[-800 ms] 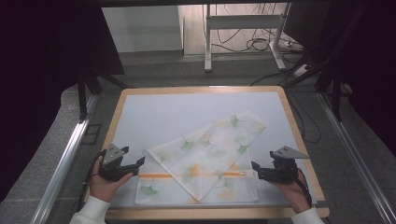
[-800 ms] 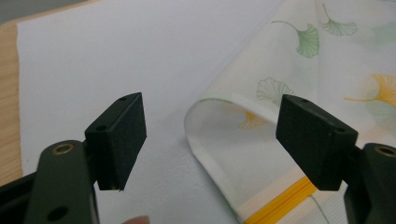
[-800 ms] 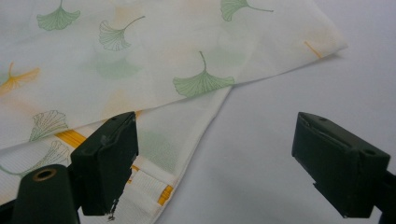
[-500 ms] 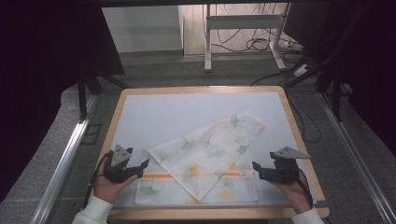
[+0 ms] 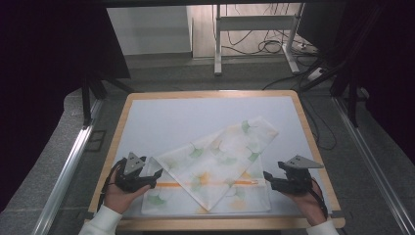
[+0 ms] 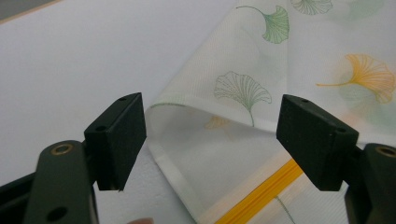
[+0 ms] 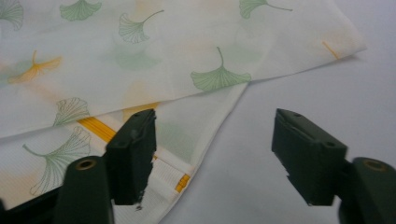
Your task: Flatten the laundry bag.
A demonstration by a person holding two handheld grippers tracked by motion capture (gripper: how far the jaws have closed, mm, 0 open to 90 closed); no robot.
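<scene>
A thin white cloth point(image 5: 215, 169) printed with green and orange ginkgo leaves and an orange stripe lies folded on the white table top point(image 5: 176, 122). My left gripper point(image 5: 152, 178) is open at the cloth's near-left side. In the left gripper view a raised corner of the cloth point(image 6: 187, 121) lies between the open jaws of that gripper point(image 6: 210, 140). My right gripper point(image 5: 267, 179) is open at the cloth's near-right edge. In the right gripper view one jaw is over the cloth's edge point(image 7: 187, 140), the other over bare table; the gripper point(image 7: 217, 149) holds nothing.
A wooden rim point(image 5: 313, 142) frames the table top. Metal rails point(image 5: 68, 166) run along both sides of the table. Beyond the far edge stand a desk frame point(image 5: 218, 44) and loose cables point(image 5: 271, 46) on the floor.
My left gripper has moved rightward onto the cloth's near-left corner. The right gripper has stayed almost still.
</scene>
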